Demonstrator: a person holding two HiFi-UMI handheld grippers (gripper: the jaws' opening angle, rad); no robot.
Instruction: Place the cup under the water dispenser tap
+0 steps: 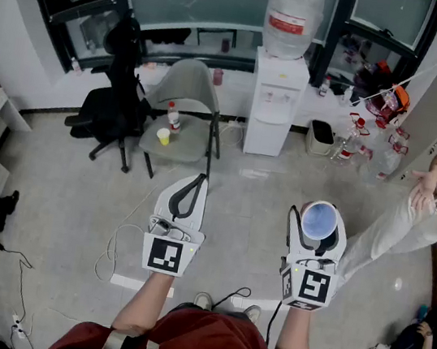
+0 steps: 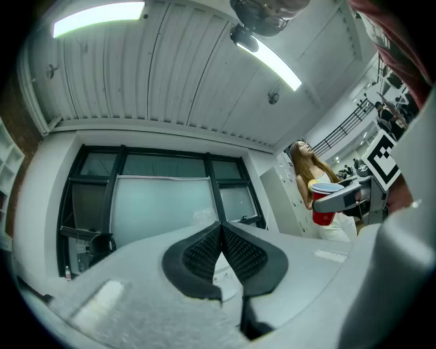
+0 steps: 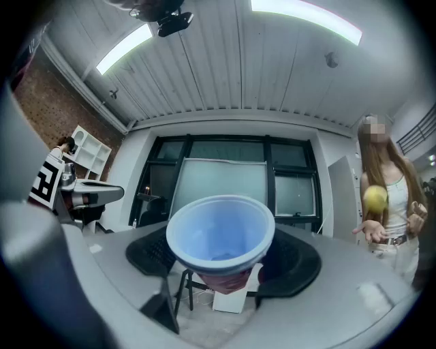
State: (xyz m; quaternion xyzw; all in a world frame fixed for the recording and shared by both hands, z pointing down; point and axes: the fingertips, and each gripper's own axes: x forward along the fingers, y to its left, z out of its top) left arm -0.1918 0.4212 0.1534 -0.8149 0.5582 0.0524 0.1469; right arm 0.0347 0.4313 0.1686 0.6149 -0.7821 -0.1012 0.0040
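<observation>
A red cup with a pale blue inside [image 1: 319,221] stands upright between the jaws of my right gripper [image 1: 319,226], which is shut on it. The right gripper view looks down into the same cup [image 3: 219,240], held between the black pads [image 3: 294,262]. The white water dispenser [image 1: 276,101] with a clear bottle on top stands far ahead by the window wall. My left gripper [image 1: 187,197] is shut with nothing in it, its pads touching [image 2: 221,253]. From the left gripper view the red cup [image 2: 324,204] shows at the right.
A grey chair [image 1: 180,114] with a yellow cup and a bottle on it stands left of the dispenser, next to a black office chair [image 1: 112,108]. A person [image 1: 435,208] holding a yellow ball stands at the right. Cables [image 1: 123,232] lie on the floor.
</observation>
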